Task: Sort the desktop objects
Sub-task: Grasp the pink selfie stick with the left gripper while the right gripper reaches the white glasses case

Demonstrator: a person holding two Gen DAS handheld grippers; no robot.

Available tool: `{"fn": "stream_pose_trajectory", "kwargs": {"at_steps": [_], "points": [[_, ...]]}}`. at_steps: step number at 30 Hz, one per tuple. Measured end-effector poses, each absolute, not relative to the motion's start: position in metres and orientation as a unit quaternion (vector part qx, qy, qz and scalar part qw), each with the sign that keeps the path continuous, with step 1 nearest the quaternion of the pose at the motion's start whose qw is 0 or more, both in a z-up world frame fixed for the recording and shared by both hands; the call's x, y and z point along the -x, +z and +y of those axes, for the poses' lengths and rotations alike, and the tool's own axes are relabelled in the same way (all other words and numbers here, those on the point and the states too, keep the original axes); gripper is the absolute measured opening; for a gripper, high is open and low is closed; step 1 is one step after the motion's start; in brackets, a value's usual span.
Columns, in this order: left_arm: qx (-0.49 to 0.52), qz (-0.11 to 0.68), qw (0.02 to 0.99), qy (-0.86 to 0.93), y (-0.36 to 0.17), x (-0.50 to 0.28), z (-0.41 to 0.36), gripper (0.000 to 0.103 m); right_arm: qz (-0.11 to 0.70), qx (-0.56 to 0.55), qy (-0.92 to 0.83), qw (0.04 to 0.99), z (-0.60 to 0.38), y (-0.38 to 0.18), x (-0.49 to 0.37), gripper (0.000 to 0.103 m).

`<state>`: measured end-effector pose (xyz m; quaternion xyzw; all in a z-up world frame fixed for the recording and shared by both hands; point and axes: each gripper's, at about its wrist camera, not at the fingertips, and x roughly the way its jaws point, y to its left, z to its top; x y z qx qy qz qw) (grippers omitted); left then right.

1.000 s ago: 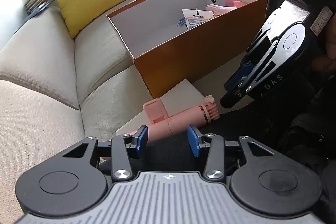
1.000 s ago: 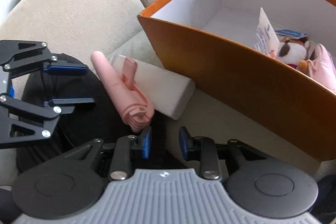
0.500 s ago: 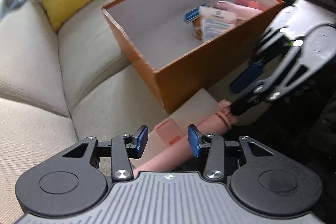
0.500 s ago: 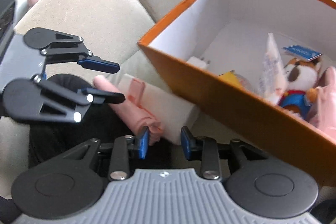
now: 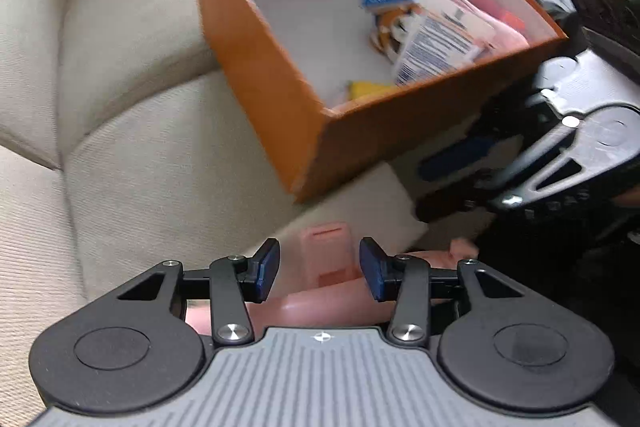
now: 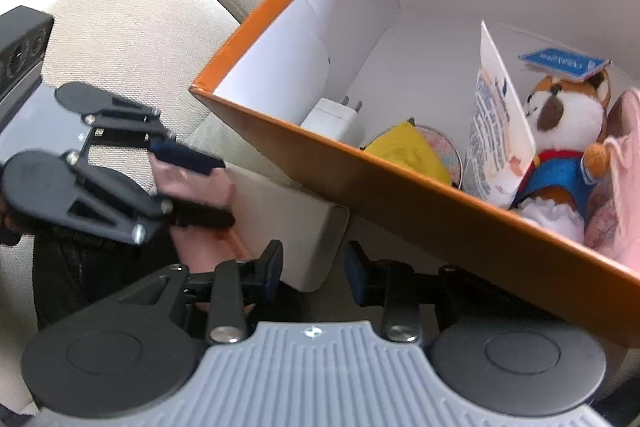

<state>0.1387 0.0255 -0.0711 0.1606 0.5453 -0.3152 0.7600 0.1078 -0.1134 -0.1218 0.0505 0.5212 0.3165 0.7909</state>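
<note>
1. One beige sofa fills the left of both views and carries everything else
2. The orange box with white inner walls sits on the seat cushion with its top open; the right wrist view shows its near wall running across the frame
3. Inside the box lie a plush fox in a blue and red outfit with a blue card on its head, a white printed card leaning upright just beside it, a white plug adapter by the near wall, a yellow item, and pink fabric at the far right edge
4. A white block lies on the cushion just beside the box's near corner, outside it
5. The pink tool, a tube-like plastic piece with a flat clip on top, rests against the white block, outside the box
6. The left gripper points steeply down over the pink tool; its jaws are opening, the clip sits between the blue pads, and a gap shows on each side, so the pads do not press it. In the right wrist view it appears at the left, blurred, with pink between its fingers
7. The right gripper hovers low over the white block's corner, jaws partly apart with nothing gripped; the pink tool's end lies just left of its left finger
</note>
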Motion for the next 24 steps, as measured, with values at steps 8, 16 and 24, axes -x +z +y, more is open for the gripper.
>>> {"fn": "stream_pose_trajectory", "kwargs": {"at_steps": [8,16,24], "points": [[-0.16,0.535,0.784,-0.271,-0.061,-0.126,0.025,0.031,0.515,-0.016,0.318,0.796,-0.104,-0.117,-0.095,0.037],[-0.159,0.456,0.848,-0.218,-0.024,-0.084,0.053,0.029,0.411,0.146,0.407,0.803,-0.084,-0.096,-0.06,0.037],[-0.15,0.425,0.879,-0.154,-0.002,-0.069,0.063,0.028,0.3,0.376,0.439,0.759,-0.022,-0.117,-0.009,0.044]]}}
